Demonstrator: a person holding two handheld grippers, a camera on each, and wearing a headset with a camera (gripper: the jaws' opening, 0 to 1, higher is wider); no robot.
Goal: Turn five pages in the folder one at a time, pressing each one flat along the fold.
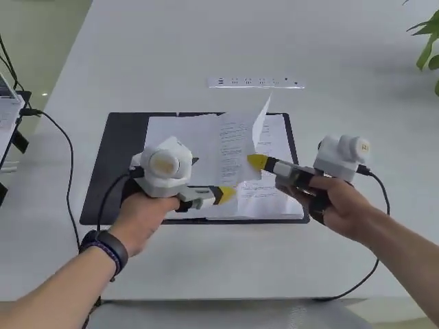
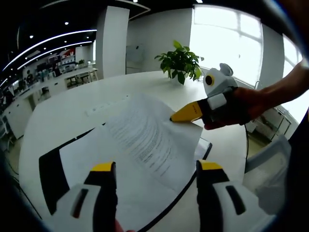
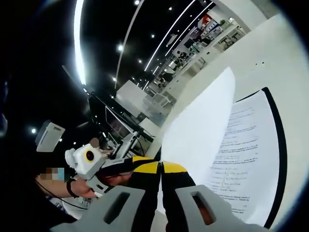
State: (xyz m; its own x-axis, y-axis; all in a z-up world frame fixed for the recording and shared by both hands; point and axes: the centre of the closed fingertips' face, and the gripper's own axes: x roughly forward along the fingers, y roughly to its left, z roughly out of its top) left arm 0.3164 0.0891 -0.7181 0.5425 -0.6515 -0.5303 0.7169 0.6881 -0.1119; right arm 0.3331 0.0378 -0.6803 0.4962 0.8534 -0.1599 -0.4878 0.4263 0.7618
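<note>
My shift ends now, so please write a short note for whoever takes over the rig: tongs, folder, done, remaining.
Left tongs: open, holding nothing, above the near part of the folder.
Right tongs: shut on the edge of one page, raised mid-turn.
The folder lies open on the white table.
Done: how many pages are turned cannot be told.
Left: lay this page over, press it flat along the fold, continue to five.

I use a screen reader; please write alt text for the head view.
The right claw pinches a lifted page above an open black folder on a white table, while the left claw hovers by the folder's front edge.
</note>
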